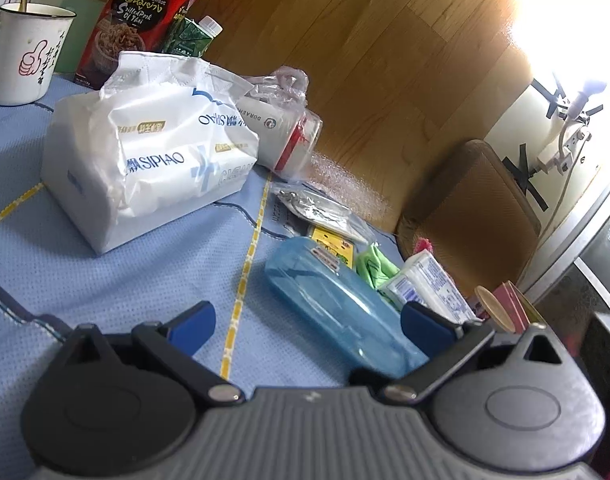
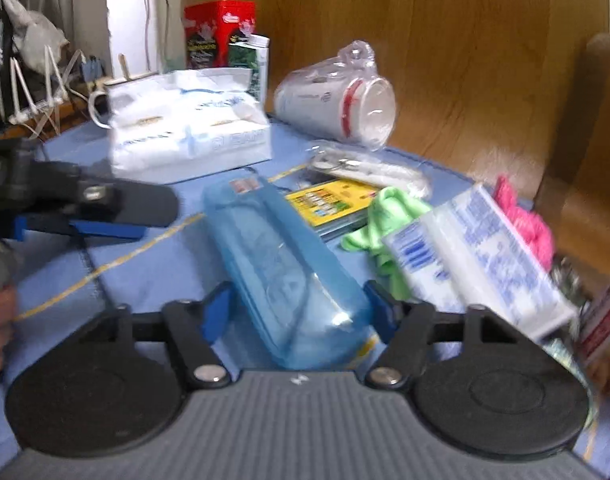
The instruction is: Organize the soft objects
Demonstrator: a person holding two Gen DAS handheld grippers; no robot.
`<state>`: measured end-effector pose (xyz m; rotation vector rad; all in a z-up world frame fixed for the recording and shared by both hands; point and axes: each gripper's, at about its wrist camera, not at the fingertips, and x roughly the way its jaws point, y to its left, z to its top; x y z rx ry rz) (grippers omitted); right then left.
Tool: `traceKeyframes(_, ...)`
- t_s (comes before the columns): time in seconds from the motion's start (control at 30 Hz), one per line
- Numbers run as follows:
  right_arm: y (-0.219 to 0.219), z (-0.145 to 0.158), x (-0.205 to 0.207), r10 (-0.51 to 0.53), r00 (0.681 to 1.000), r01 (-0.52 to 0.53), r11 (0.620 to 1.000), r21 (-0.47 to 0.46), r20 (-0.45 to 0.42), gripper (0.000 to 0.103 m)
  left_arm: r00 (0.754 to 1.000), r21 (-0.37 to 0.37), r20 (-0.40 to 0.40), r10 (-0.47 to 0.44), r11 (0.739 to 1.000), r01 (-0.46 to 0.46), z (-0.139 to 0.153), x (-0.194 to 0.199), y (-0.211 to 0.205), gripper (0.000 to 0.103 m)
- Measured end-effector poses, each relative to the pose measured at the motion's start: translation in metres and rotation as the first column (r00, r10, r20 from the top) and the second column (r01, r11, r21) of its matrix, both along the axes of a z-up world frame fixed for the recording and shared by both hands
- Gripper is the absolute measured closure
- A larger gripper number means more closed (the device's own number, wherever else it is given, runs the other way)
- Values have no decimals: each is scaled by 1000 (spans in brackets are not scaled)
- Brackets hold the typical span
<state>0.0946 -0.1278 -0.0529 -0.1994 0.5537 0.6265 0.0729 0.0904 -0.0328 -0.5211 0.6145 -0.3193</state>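
A green cloth and a pink cloth lie crumpled at the table's right edge, partly under a white-and-blue tissue pack. A big white tissue bag stands at the back. My left gripper is open and empty above the blue tablecloth; it also shows in the right wrist view. My right gripper is open, its fingertips on either side of a blue translucent case.
A plastic-wrapped cup lies on its side. A red snack box, green carton and white mug stand at the back. A yellow packet and clear packet lie nearby. A chair stands right.
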Motion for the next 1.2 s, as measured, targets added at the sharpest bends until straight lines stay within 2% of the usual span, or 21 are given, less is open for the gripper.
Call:
traceKeyframes(0.1,-1,-2,-23,8,1000,-8,1000,7,4,44,1000,5,0,-12,1000,12,0,0,-1,1)
traceKeyframes(0.2,-9,-4,-49,8,1000,-8,1000,18,2,44,999,13,2,-34,999,34,0,-1,-5,1)
traceKeyframes(0.33,-17,-9,-71,-2,999,1,1000,9,47,44,998,34,4,-67,997,67,1,-1,-11,1)
traceKeyframes(0.9,-18,-9,-73,-26,998,24,999,24,53,44,993,49,3,-115,992,114,1,0,-17,1)
traceKeyframes(1.2,-15,-11,-78,-45,997,44,999,16,66,45,962,59,-4,-273,960,273,0,-5,-39,0)
